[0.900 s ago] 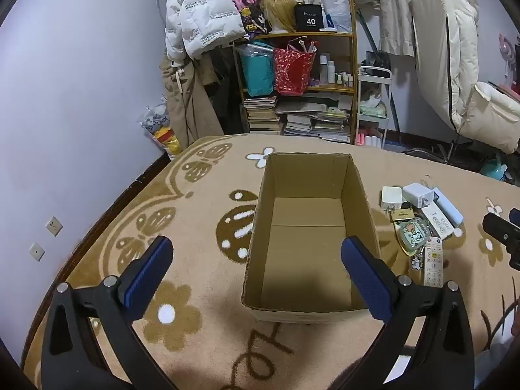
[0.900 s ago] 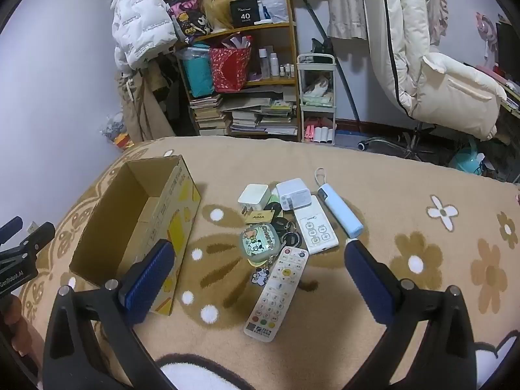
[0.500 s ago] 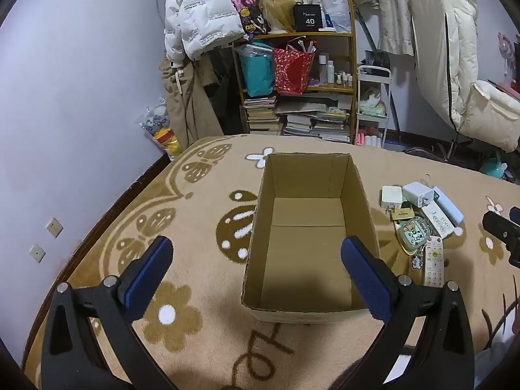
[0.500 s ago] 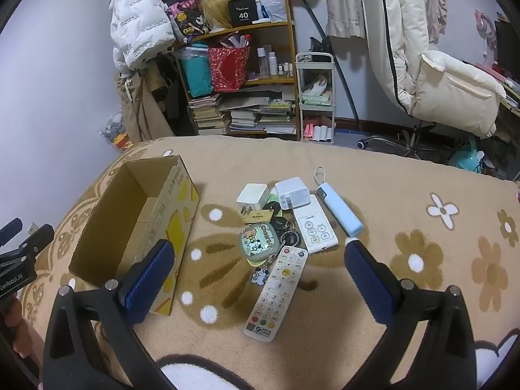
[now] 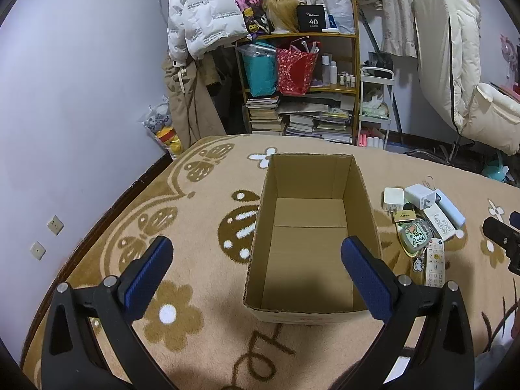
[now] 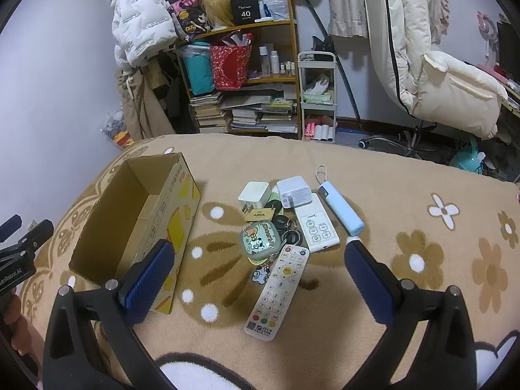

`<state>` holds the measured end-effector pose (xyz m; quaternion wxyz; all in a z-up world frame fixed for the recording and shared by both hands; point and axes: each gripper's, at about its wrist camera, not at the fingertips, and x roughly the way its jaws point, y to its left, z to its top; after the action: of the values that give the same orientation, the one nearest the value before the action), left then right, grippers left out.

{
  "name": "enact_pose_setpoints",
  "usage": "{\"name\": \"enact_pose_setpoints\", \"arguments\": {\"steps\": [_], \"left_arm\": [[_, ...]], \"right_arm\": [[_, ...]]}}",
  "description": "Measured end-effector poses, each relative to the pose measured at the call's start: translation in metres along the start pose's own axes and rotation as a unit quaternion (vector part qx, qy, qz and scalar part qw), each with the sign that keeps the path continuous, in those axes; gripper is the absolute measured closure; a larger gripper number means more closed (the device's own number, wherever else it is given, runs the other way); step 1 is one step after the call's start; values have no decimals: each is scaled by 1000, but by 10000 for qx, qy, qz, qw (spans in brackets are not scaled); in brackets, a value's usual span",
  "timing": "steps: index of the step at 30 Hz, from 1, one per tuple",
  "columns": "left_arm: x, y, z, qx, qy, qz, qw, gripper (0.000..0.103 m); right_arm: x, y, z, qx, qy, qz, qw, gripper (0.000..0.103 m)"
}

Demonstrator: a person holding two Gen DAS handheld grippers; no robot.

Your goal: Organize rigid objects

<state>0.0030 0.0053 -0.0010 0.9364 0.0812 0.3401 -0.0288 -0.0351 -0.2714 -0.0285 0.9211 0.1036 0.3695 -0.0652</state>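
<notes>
- Nearest the lens in the right wrist view, the right gripper (image 6: 256,273) hung over the blanket with its blue-padded jaws spread as wide as they go, holding nothing.
- Just beyond it, at centre frame, lay the long white TV remote with coloured buttons (image 6: 278,291), and past that the mint-green cartoon-printed pouch (image 6: 260,240), a bunch of dark keys (image 6: 289,229), a flat white remote with square buttons (image 6: 317,226), a pale blue cylindrical power bank (image 6: 341,209), and two white cube chargers (image 6: 255,195).
- Likewise, in the left wrist view, the left gripper (image 5: 256,271) stood fully open and empty, low in the frame, aimed at the open brown cardboard box (image 5: 312,317) at centre.
- That box looked bare inside, so by my reading nothing had been sorted yet; every small item remained to be moved, presumably into it.
- Farthest off, along the top of the frame, stood a cluttered wooden shelf (image 6: 247,29).
- Against the earlier frames, almost nothing differed: both grippers kept the same pose and spread, and no item had shifted.
</notes>
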Motion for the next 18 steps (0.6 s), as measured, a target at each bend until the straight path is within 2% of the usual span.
{"name": "enact_pose_setpoints", "arguments": {"steps": [18], "left_arm": [[-3, -4, -1, 45, -21, -21, 10000, 1]], "right_arm": [[1, 6, -2, -45, 38, 6, 10000, 0]]}}
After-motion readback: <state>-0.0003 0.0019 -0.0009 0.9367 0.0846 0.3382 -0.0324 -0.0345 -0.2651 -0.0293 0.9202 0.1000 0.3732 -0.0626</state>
